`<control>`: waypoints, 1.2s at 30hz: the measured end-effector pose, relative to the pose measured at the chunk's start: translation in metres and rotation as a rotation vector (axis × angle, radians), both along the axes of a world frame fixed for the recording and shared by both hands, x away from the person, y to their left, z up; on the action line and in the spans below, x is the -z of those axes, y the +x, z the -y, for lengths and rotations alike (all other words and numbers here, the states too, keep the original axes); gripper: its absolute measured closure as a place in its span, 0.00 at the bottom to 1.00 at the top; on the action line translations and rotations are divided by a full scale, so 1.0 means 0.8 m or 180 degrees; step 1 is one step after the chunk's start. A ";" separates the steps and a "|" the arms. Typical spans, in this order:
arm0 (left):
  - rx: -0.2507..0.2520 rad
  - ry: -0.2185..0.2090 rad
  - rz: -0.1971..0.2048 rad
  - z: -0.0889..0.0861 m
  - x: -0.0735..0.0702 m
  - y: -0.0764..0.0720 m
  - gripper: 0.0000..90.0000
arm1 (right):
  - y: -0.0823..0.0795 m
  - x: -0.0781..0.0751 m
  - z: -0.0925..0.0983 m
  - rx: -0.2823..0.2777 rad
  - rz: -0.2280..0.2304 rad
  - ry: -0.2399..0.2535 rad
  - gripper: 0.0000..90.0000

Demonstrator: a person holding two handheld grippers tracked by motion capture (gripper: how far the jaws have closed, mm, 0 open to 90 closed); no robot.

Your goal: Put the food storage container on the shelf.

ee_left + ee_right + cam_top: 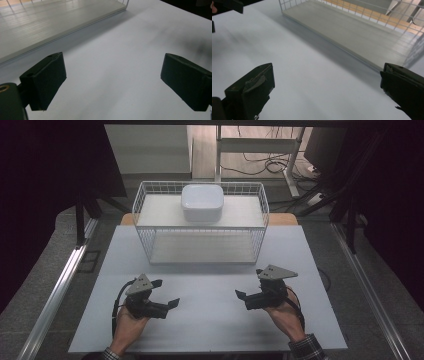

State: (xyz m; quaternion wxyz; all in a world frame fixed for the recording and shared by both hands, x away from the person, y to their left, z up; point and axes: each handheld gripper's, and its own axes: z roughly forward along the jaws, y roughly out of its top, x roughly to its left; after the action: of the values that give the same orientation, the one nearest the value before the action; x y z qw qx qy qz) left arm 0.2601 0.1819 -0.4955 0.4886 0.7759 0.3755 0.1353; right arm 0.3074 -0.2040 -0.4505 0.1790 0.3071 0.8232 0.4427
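A white wire rack (200, 222) stands at the far middle of the pale table (210, 320). On its upper shelf rests a white rounded container (202, 202); its lower shelf (50, 22) (352, 30) is bare. My left gripper (165, 293) hovers low over the table's near left, open, with nothing between its jaws (112, 85). My right gripper (250, 289) mirrors it at the near right, open as well and holding nothing (327, 95). Both point inward toward each other, in front of the rack.
Metal rails (55, 290) run along both sides of the table. A desk frame and cables (270, 162) lie on the floor behind the rack. Dark curtains close off left and right. Bare tabletop spreads between the grippers and the rack.
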 end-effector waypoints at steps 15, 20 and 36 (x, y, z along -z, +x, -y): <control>-0.0108 0.0055 -0.0009 -0.023 0.007 -0.019 0.06 | -0.019 0.010 0.035 0.0166 0.0006 -0.0026 0.00; -0.0156 0.0083 -0.0033 -0.029 0.011 -0.025 0.06 | -0.025 0.015 0.044 0.0214 0.0020 -0.0052 0.00; -0.0283 0.0226 -0.0120 -0.043 0.028 -0.045 0.04 | -0.041 0.034 0.070 0.0406 -0.0006 -0.0114 0.00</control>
State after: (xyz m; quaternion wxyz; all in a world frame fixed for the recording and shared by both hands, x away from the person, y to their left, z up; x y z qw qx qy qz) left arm 0.2237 0.2163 -0.5180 0.4471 0.7777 0.4136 0.1555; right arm 0.2747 -0.2601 -0.4778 0.2115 0.3562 0.8099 0.4154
